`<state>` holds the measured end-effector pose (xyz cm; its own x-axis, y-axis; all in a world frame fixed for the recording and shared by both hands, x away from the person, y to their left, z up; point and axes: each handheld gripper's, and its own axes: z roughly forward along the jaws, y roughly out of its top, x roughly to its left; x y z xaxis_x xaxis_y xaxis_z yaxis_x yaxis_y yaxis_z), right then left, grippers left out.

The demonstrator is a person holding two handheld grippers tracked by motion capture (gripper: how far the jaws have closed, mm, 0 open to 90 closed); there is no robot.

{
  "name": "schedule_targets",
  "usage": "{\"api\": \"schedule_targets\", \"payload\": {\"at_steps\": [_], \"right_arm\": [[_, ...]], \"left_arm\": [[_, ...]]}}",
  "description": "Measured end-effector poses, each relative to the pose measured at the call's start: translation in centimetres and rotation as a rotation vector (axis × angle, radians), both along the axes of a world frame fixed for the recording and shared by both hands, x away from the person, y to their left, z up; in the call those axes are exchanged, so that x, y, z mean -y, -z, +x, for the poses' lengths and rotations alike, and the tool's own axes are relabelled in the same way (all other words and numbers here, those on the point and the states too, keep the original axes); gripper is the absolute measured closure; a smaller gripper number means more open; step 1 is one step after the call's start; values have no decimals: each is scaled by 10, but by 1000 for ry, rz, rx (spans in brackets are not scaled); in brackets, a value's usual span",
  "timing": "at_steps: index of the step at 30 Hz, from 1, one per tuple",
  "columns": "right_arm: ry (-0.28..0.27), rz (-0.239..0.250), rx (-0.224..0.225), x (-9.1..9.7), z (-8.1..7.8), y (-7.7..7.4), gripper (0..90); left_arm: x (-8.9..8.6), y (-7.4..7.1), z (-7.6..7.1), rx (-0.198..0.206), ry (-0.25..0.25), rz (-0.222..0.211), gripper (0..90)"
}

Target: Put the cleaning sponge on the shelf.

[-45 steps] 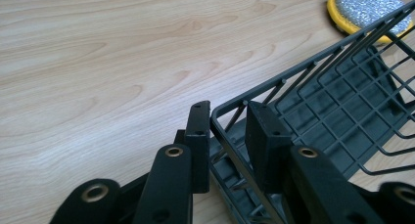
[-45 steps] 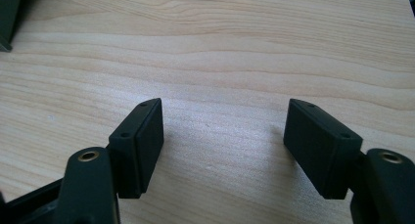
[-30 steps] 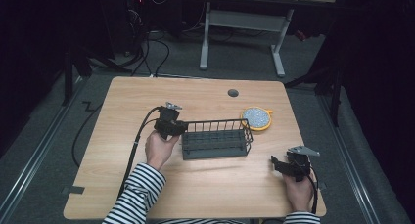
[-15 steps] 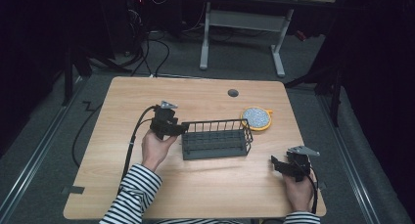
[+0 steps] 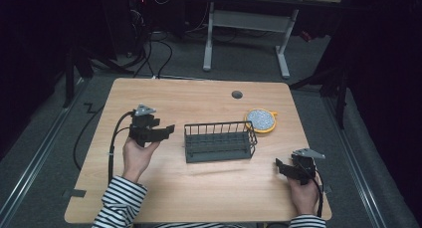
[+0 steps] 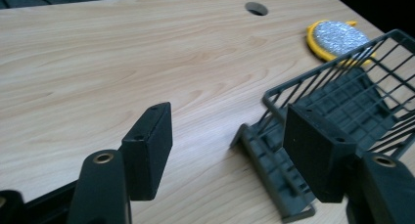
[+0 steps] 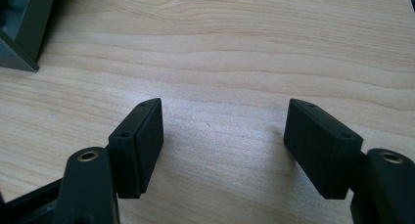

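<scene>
- Now left gripper (image 5: 166, 131) off the rack (image 5: 219, 142), jaws just opened wide, empty.
- Right gripper (image 5: 279, 167) open, empty, over the table (image 5: 199, 98).

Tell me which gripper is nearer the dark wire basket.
Left. The left gripper sits just off the dark wire basket's left end, fingers having just opened, nothing between them. The right gripper rests farther away, near the table's front right corner.
</scene>
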<state>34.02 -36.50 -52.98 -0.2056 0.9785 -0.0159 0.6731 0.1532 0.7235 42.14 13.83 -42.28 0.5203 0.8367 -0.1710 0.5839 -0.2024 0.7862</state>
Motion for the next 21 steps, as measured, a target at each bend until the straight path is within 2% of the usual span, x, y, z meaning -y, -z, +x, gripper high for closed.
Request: {"api": "schedule_targets", "payload": {"at_steps": [8, 13, 16, 17, 20, 21], "right_arm": [[1, -1, 0, 0, 0, 0, 314], [1, -1, 0, 0, 0, 0, 314], [2, -1, 0, 0, 0, 0, 315], [3, -2, 1, 0, 0, 0, 316], [3, -1, 0, 0, 0, 0, 316], [3, -1, 0, 0, 0, 0, 316]], "left_arm": [[-21, 8, -9, -4, -41, -9, 358], [-33, 20, -15, -19, -58, -25, 357], [-35, 28, -18, -33, -63, -7, 359], [-37, 37, -20, -44, -64, 10, 362], [-38, 44, -22, -51, -71, 19, 362], [-40, 53, -23, -63, -78, 23, 362]]}}
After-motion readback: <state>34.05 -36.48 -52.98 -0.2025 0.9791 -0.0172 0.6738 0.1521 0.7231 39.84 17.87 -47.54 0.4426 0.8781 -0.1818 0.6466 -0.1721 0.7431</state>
